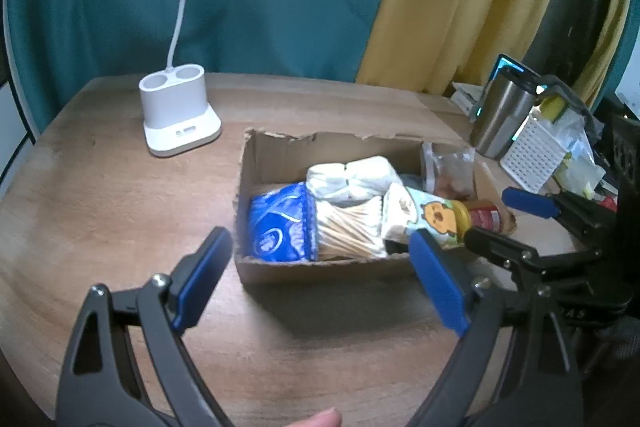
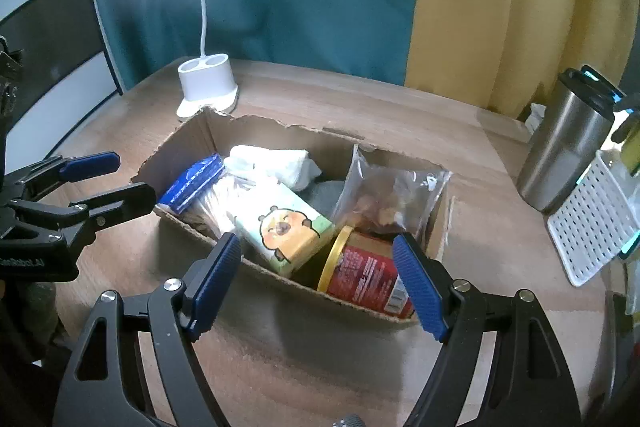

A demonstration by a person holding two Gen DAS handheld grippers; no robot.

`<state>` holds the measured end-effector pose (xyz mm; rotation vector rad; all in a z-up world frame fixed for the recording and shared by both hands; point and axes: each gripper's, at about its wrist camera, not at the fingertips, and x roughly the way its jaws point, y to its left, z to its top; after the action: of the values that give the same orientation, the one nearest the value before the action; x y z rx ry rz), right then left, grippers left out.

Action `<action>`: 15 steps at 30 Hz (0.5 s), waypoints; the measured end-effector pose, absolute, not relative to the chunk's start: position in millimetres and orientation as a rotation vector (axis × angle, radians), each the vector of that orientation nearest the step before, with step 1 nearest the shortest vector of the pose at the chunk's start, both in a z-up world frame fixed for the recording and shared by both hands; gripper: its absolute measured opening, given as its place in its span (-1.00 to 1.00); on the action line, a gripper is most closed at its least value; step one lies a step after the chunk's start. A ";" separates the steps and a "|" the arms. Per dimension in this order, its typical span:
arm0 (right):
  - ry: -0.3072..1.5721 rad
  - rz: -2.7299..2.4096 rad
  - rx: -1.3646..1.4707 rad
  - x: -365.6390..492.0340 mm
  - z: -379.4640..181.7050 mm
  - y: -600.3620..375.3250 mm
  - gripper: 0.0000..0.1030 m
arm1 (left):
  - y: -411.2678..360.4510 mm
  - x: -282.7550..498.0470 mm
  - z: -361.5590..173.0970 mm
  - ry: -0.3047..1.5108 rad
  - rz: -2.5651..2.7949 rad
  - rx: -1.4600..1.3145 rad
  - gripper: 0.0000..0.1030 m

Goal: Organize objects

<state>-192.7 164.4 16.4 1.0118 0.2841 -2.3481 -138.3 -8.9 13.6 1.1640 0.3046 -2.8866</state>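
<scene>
A torn cardboard box (image 1: 320, 269) (image 2: 280, 137) sits on the wooden table. It holds a blue packet (image 1: 276, 227) (image 2: 192, 183), a pack of cotton swabs (image 1: 348, 231), white tissue packs (image 1: 352, 177) (image 2: 276, 163), a cartoon-bear tissue pack (image 2: 280, 227) (image 1: 436, 215), a red jar with a gold lid (image 2: 368, 275) (image 1: 484, 217) and a clear snack bag (image 2: 392, 195) (image 1: 452, 171). My left gripper (image 1: 320, 267) is open and empty before the box's near wall; it also shows in the right wrist view (image 2: 120, 179). My right gripper (image 2: 316, 267) is open and empty over the box's near edge; it also shows in the left wrist view (image 1: 496, 217).
A white desk lamp base (image 1: 178, 111) (image 2: 208, 87) stands at the back left. A steel tumbler (image 1: 504, 115) (image 2: 564, 147) and a white perforated basket (image 1: 532, 155) (image 2: 592, 223) stand at the right. Teal and yellow curtains hang behind the table.
</scene>
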 end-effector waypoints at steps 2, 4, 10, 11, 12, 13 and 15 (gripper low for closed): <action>0.281 -2.355 1.010 -189.2 17.6 166.0 0.57 | -8.1 -135.3 15.1 0.302 -2.895 1.160 0.77; 0.280 -2.361 1.011 -186.6 18.3 166.8 0.57 | -7.1 -132.9 16.4 0.300 -2.899 1.159 0.77; 0.275 -2.381 1.011 -176.8 22.5 170.8 0.57 | -3.9 -125.0 23.3 0.271 -2.914 1.149 0.77; 0.271 -2.384 1.011 -174.9 23.6 171.3 0.57 | -3.6 -122.9 25.0 0.269 -2.920 1.144 0.77; 0.269 -2.389 1.006 -172.6 25.1 171.8 0.57 | -3.5 -121.5 26.0 0.267 -2.922 1.140 0.77; 0.268 -2.390 1.003 -171.4 26.1 172.2 0.57 | -3.3 -119.5 27.3 0.263 -2.925 1.136 0.77; 0.265 -2.396 0.998 -167.3 28.3 173.0 0.57 | -2.5 -115.5 29.0 0.259 -2.929 1.131 0.77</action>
<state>-167.3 173.0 28.3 0.9978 0.2648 -2.3964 -115.5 -2.5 29.0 1.1308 0.2594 -2.9294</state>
